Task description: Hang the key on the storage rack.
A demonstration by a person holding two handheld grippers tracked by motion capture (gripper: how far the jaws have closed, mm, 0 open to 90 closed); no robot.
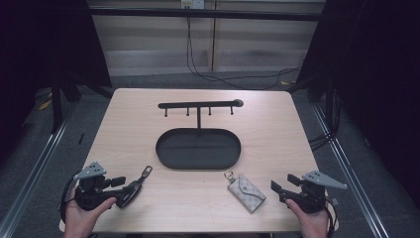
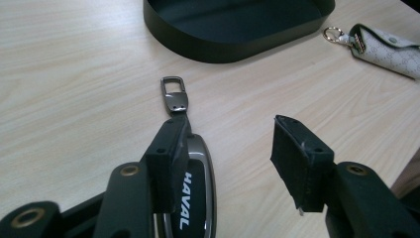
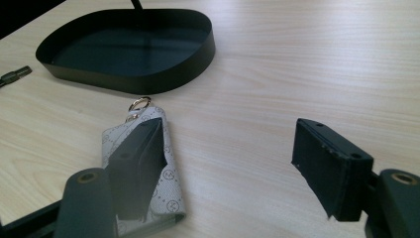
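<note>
A black HAVAL key fob [image 2: 195, 198] with a metal clip [image 2: 174, 95] lies on the wooden table at the front left. My left gripper [image 2: 230, 158] is open over it: one jaw overlaps the fob's edge and the other stands apart to the right. In the high view the fob [image 1: 131, 192] lies just ahead of that gripper [image 1: 121, 191]. A pale patterned key pouch [image 3: 171, 191] with a gold ring [image 3: 140, 104] lies at the front right. My right gripper [image 3: 223, 168] is open, with one jaw above the pouch and the other wide of it. Seen from above, the pouch [image 1: 246, 192] lies left of this gripper [image 1: 277, 192].
A black oval tray [image 1: 198, 163] sits mid-table, with a post rising to a bar of several hooks [image 1: 198, 105] behind it. The table's front edge runs just under both hands. Cables lie on the floor beyond the far edge.
</note>
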